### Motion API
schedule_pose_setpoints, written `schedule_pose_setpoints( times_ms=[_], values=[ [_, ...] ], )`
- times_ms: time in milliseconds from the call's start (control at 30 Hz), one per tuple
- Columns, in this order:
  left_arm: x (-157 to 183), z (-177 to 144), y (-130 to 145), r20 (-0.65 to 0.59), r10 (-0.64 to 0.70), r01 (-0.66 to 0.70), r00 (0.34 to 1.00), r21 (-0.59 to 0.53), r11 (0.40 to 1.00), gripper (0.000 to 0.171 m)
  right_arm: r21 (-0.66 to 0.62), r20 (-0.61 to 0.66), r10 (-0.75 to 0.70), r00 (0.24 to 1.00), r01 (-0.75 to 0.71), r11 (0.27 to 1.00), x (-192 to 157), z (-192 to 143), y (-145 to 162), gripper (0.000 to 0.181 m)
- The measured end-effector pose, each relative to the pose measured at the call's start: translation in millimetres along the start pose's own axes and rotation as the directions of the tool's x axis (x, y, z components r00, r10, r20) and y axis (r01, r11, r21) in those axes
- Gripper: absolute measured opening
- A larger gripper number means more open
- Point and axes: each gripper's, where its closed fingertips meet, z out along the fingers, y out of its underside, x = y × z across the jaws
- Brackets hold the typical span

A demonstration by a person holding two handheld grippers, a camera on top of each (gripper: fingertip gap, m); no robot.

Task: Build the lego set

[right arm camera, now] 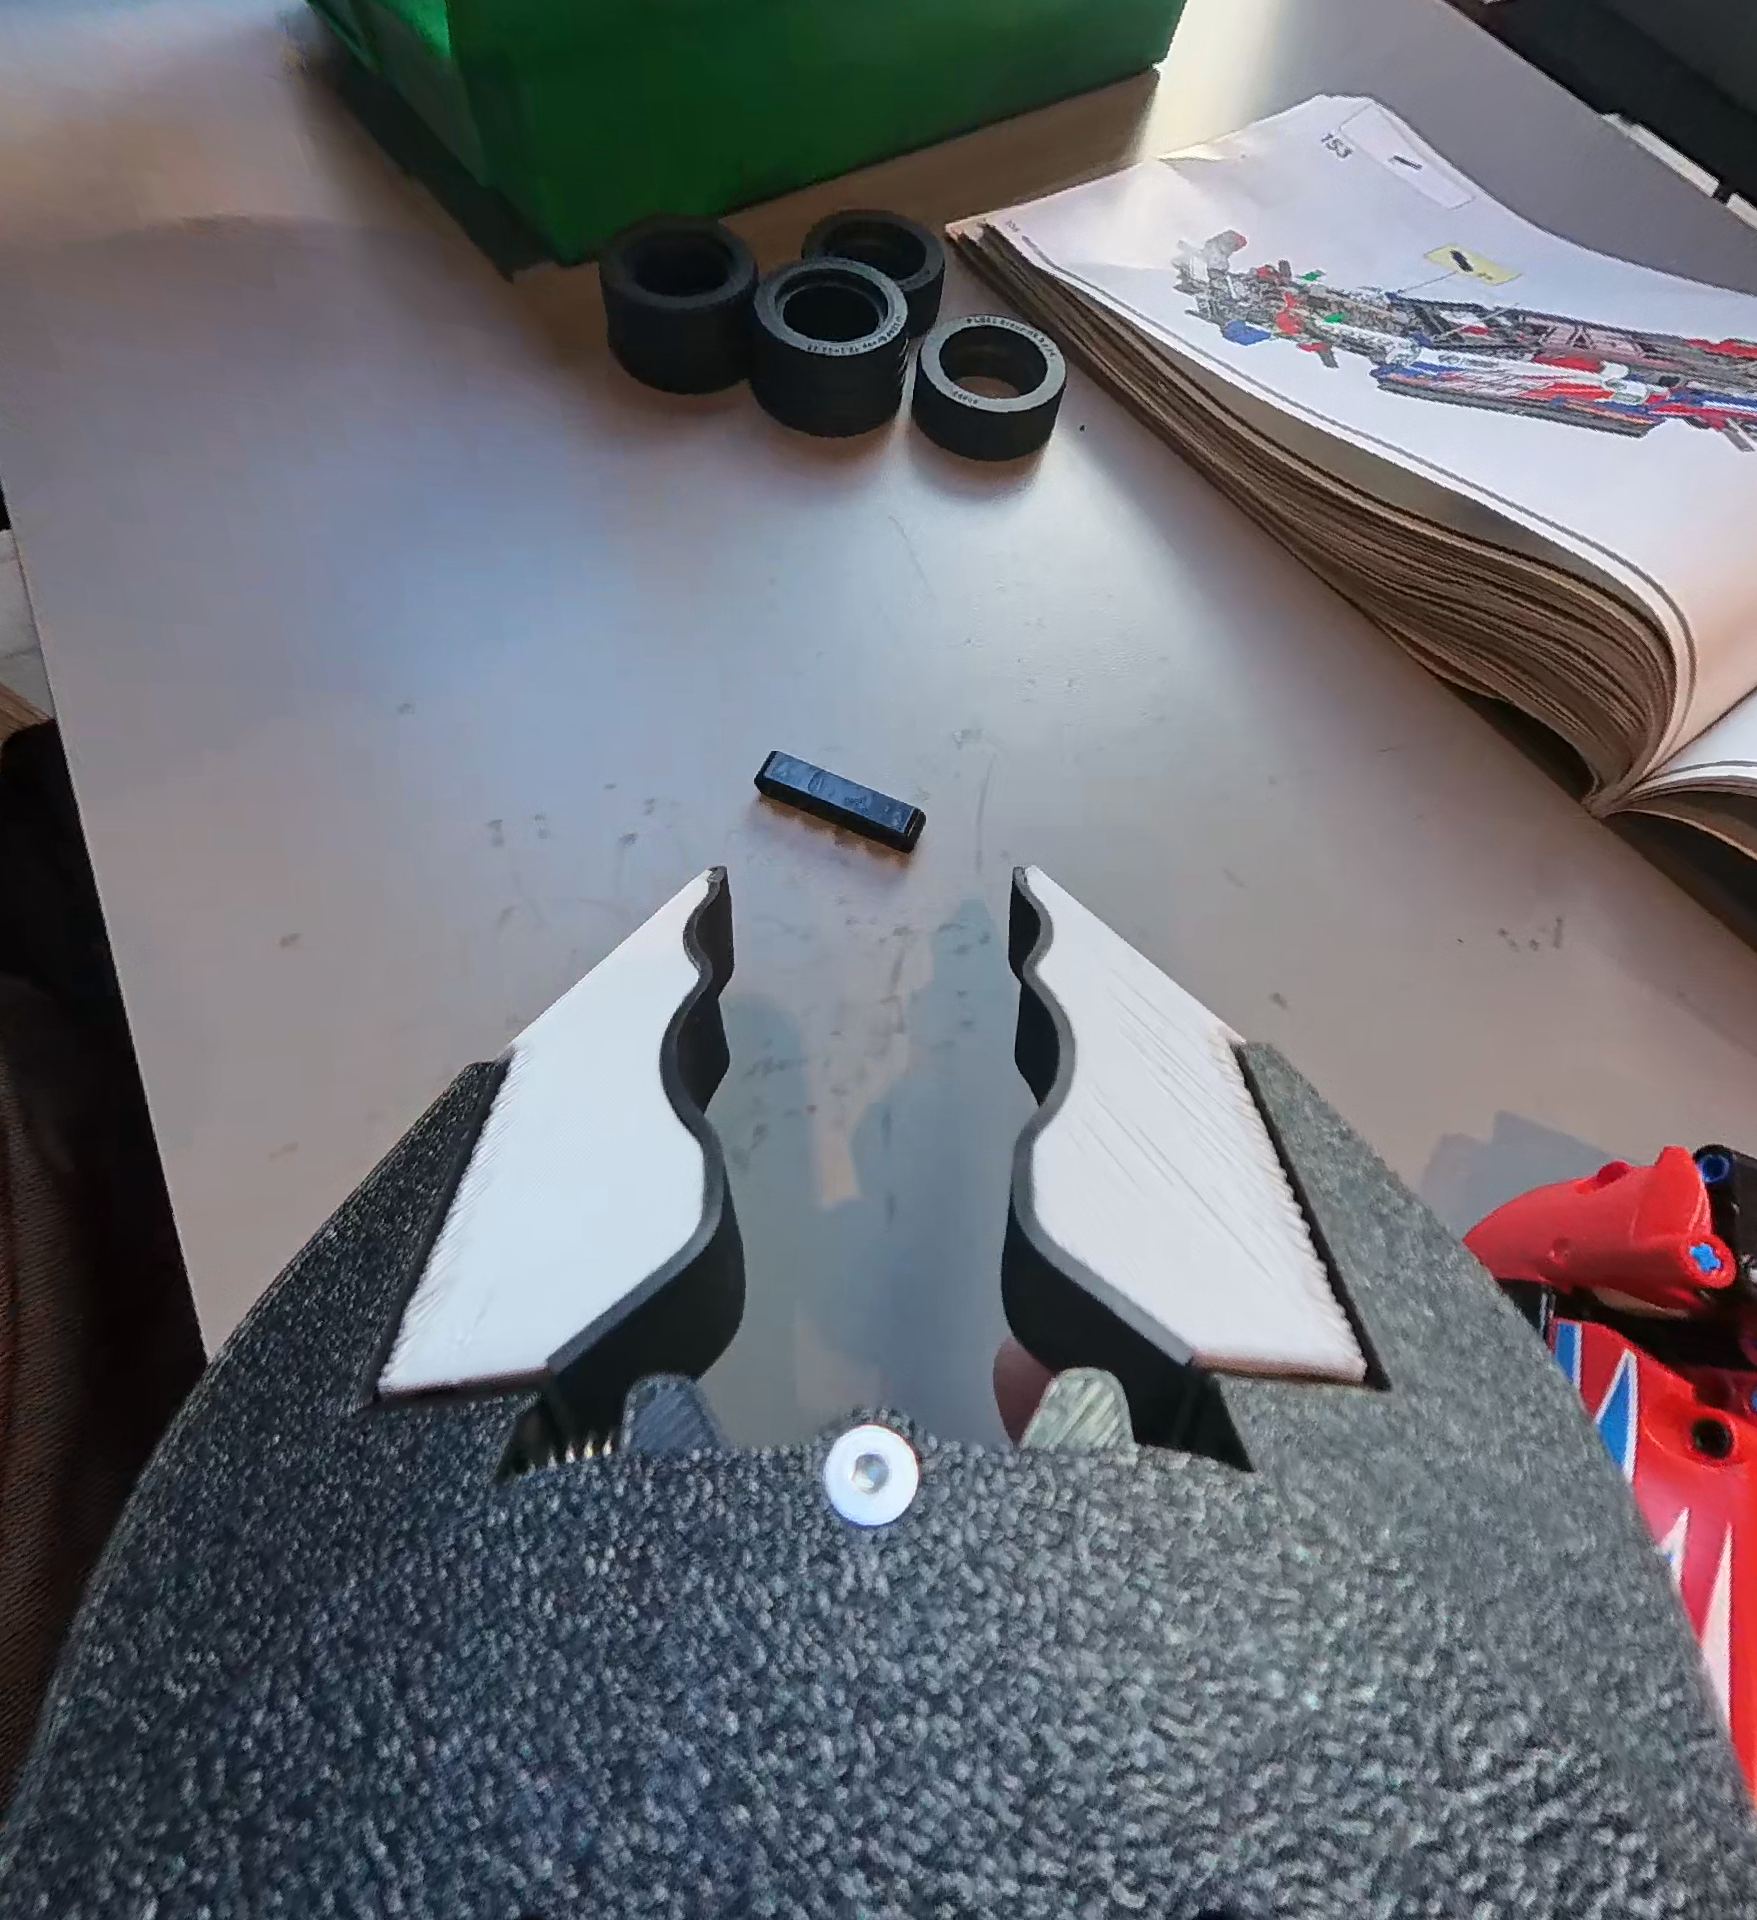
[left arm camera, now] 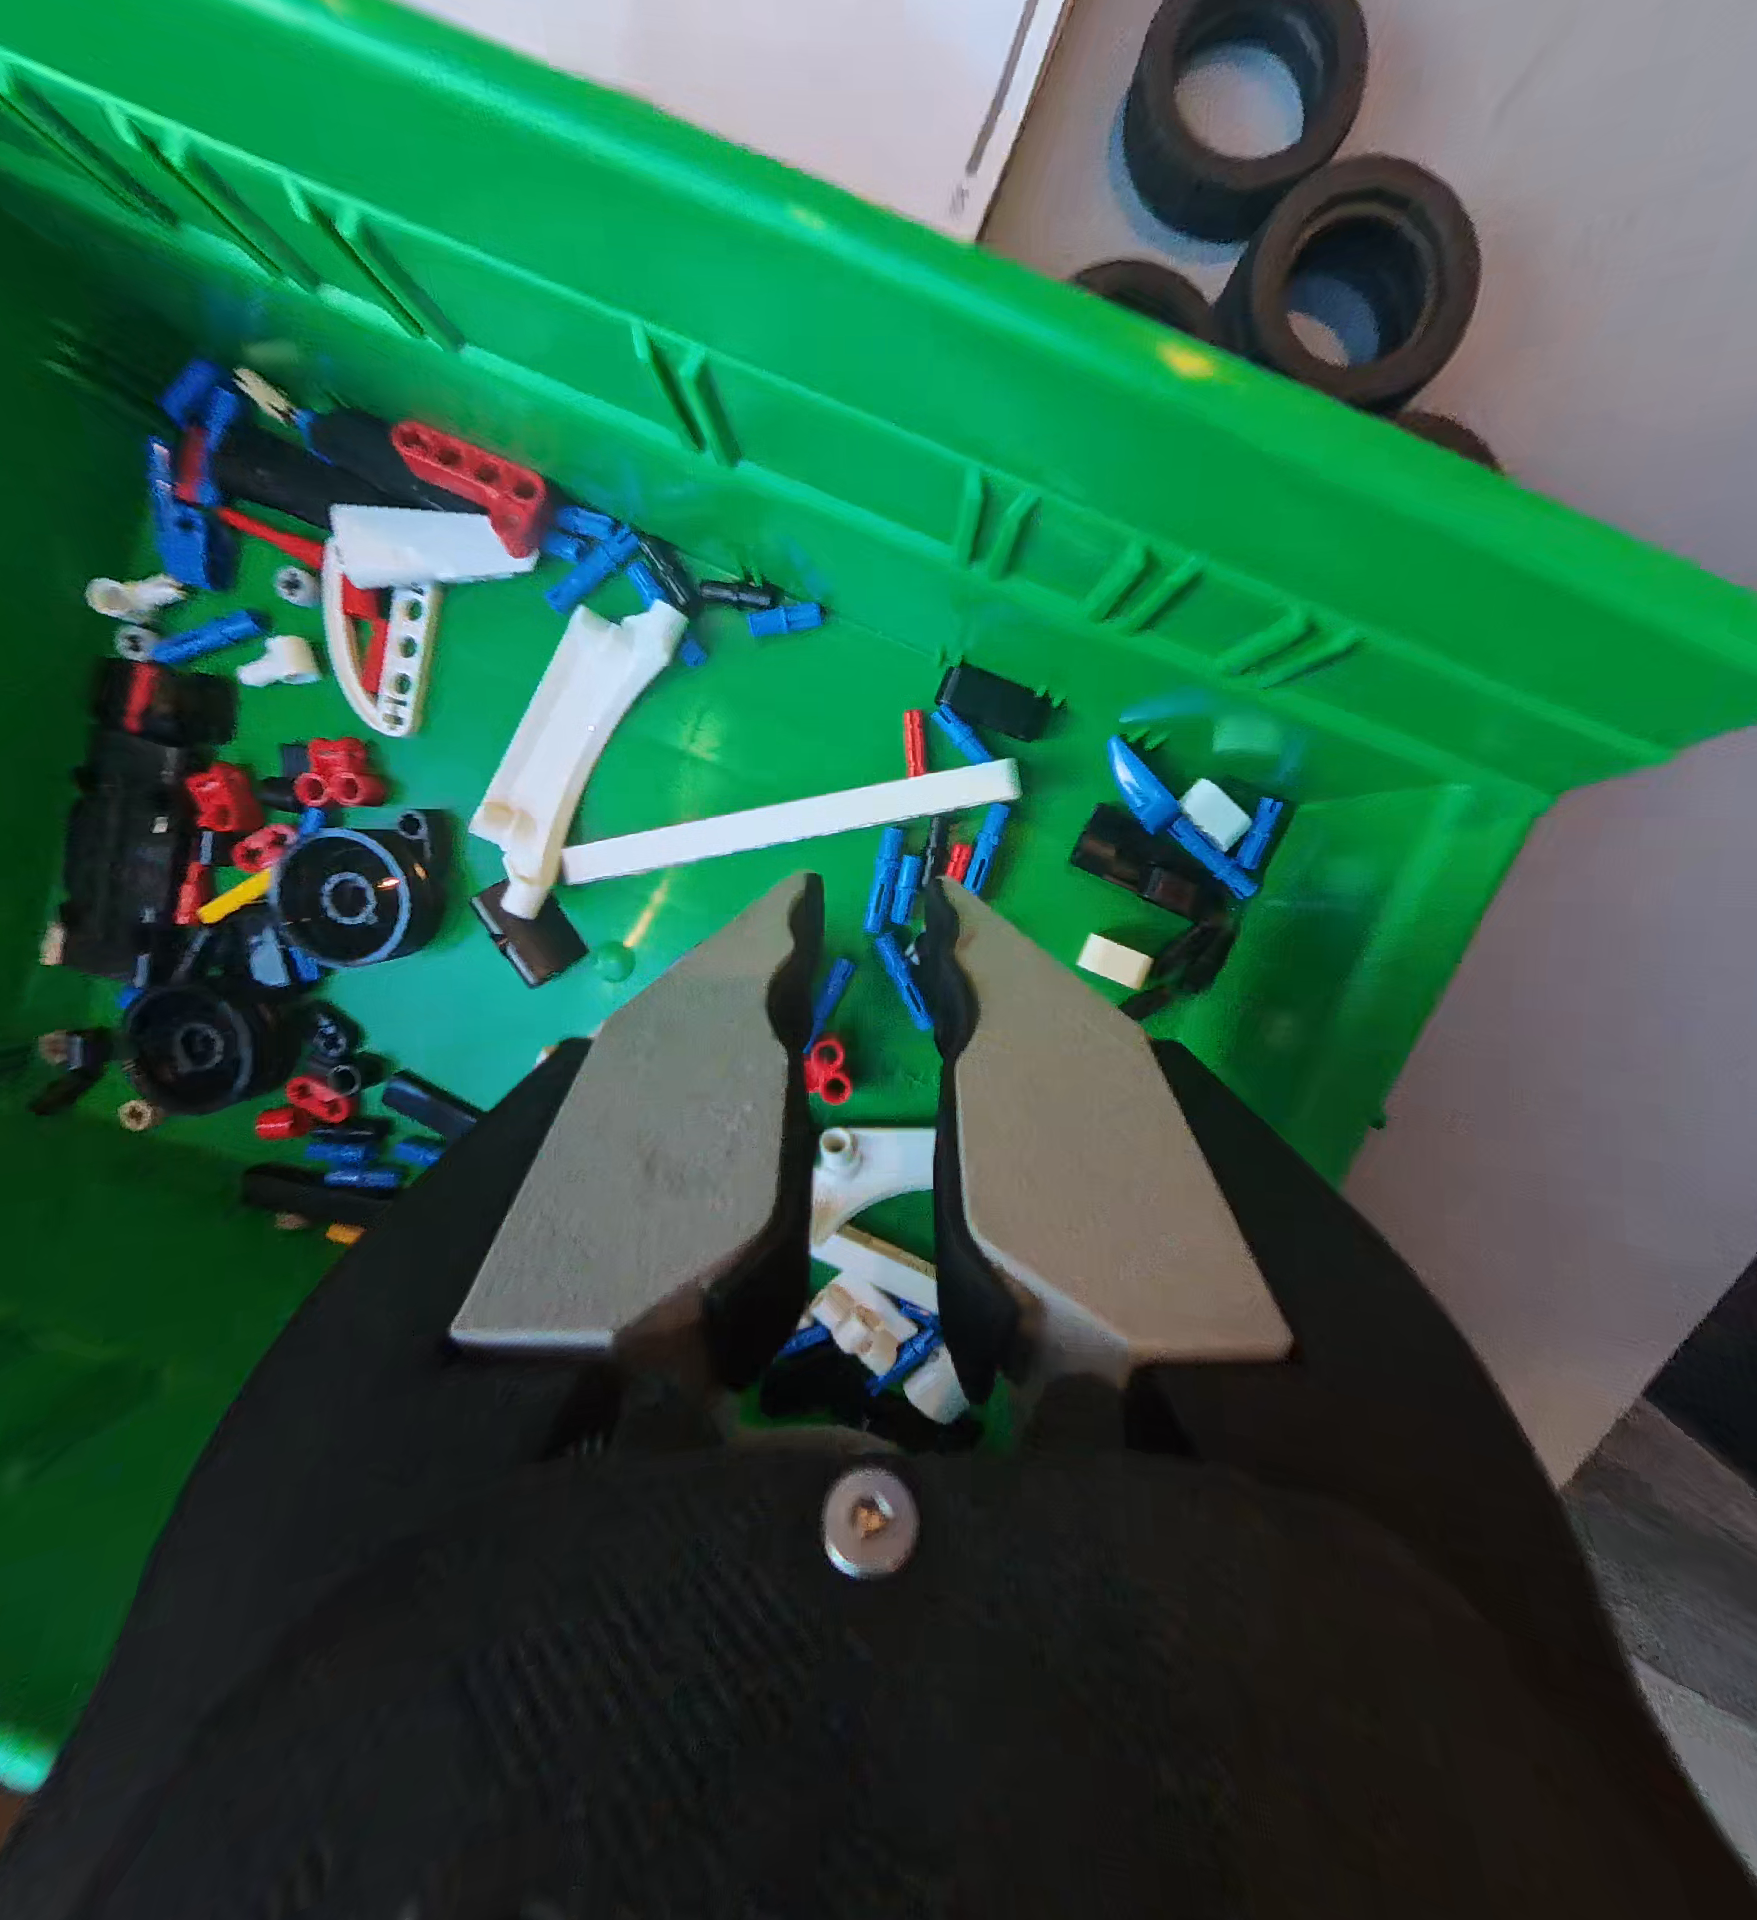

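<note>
In the left wrist view my left gripper (left arm camera: 876,894) hangs inside a green bin (left arm camera: 957,416), its jaws a narrow gap apart with nothing gripped. Blue pins (left arm camera: 895,883) lie on the bin floor just under the tips. A long white beam (left arm camera: 791,821), a white curved panel (left arm camera: 583,717) and black wheel hubs (left arm camera: 354,888) lie farther left. In the right wrist view my right gripper (right arm camera: 869,883) is wide open and empty, just above the table. A small black beam (right arm camera: 840,800) lies flat right ahead of its tips.
Several black tyres (right arm camera: 832,332) stand by the green bin (right arm camera: 749,104); they also show in the left wrist view (left arm camera: 1362,281). An open instruction book (right arm camera: 1425,416) lies at the right. A partly built red model (right arm camera: 1684,1403) sits at the lower right. Some 30 cm of space lies between my two pairs of fingers.
</note>
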Motion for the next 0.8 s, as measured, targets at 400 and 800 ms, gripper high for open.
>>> schedule_pose_setpoints(
  times_ms=[400,800],
  values=[
    [-7,25,21,-0.004,0.015,-0.015,1.000,-0.137,0.990,0.013,0.005,0.028,0.014,1.000,-0.014,1.000,-2,-2,1,0.053],
    [-14,19,6,-0.028,0.122,-0.125,0.992,-0.147,0.981,0.009,0.003,0.032,0.017,0.999,-0.017,1.000,-2,-2,1,0.053]
  ],
)
